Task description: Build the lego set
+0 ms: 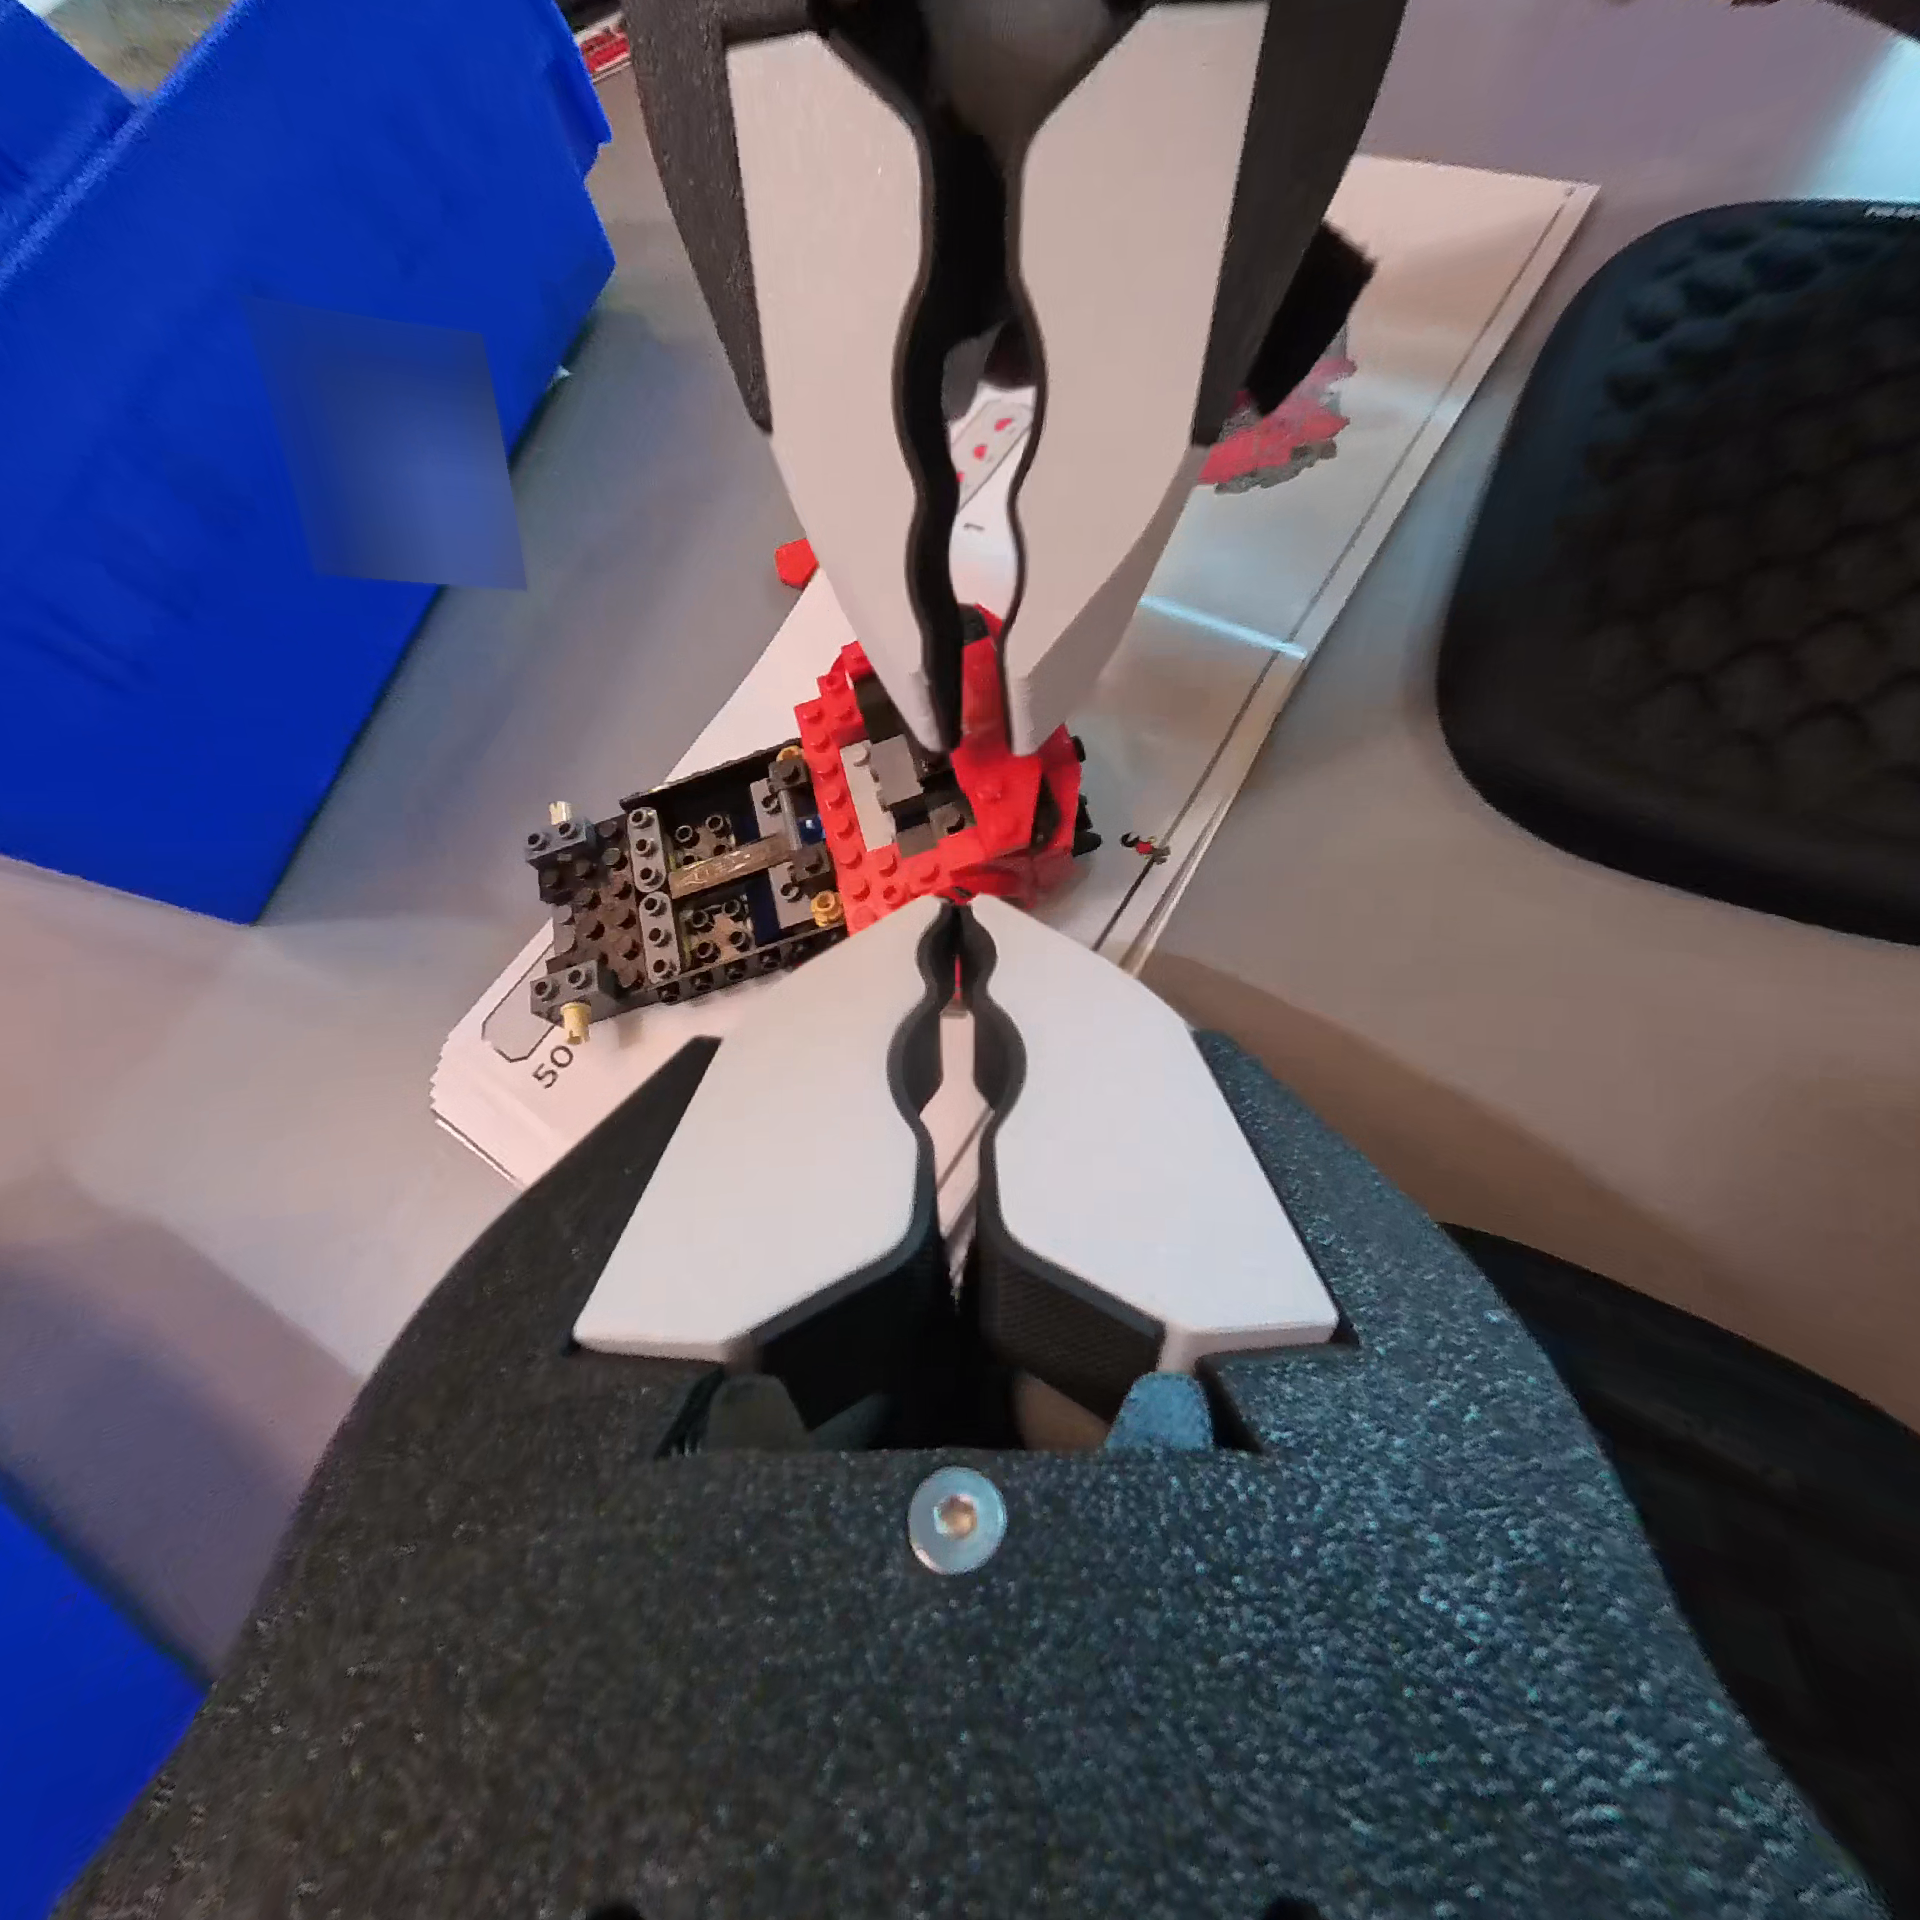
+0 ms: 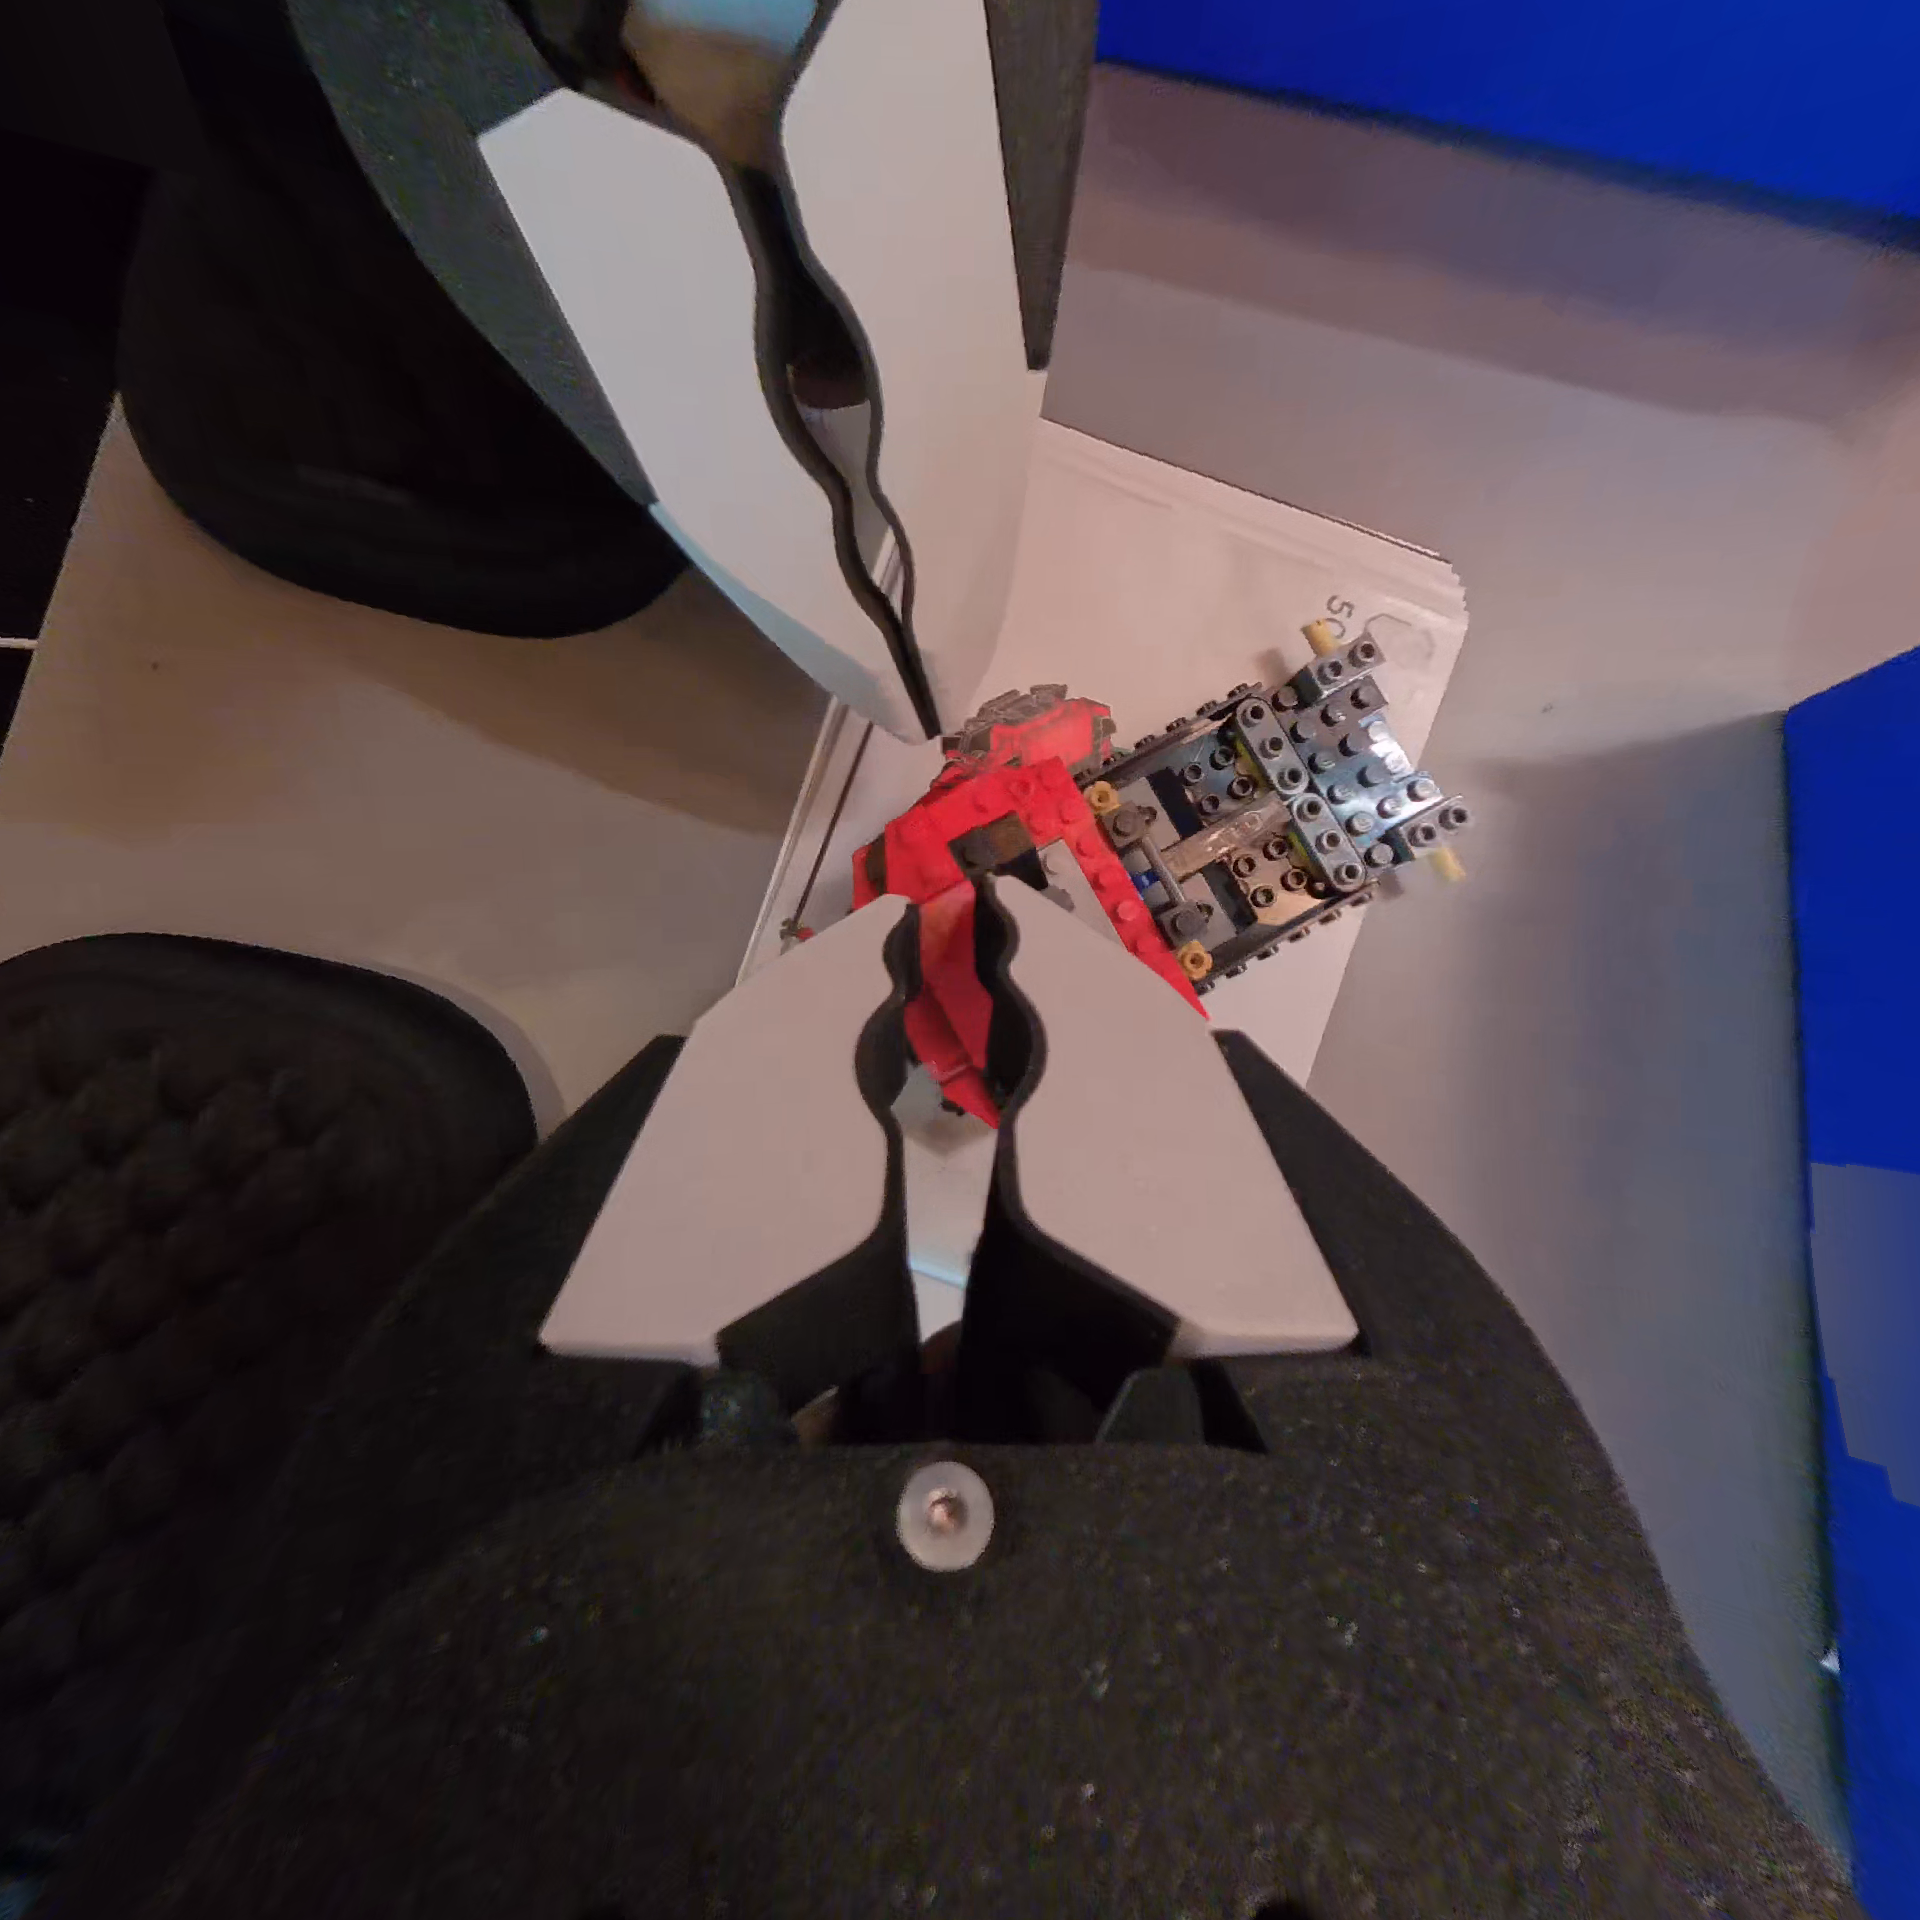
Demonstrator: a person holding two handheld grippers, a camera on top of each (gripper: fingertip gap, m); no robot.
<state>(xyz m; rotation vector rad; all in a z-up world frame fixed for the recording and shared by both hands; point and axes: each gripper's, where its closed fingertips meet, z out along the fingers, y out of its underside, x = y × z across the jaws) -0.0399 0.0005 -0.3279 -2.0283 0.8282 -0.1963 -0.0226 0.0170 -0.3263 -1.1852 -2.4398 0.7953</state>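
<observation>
A half-built lego car (image 1: 707, 883), with a black and grey chassis and a red front section (image 1: 862, 831), sits over the open instruction booklet (image 1: 1299, 499). My left gripper (image 1: 956, 920) is shut on the near edge of the red section. My right gripper (image 1: 982, 738) comes from the opposite side and is shut on the top of the same red section. In the right wrist view the car (image 2: 1299, 821) lies to the right, red plates (image 2: 997, 810) sit between my right gripper's (image 2: 982, 894) fingers, and the left gripper (image 2: 928, 727) pinches the far edge.
A blue bin (image 1: 260, 416) stands close to the left of the car; it also shows in the right wrist view (image 2: 1860, 1143). A black padded cushion (image 1: 1714, 571) lies to the right. A loose red piece (image 1: 795, 561) lies beside the booklet. Less than 4 cm separates the two grippers' tips.
</observation>
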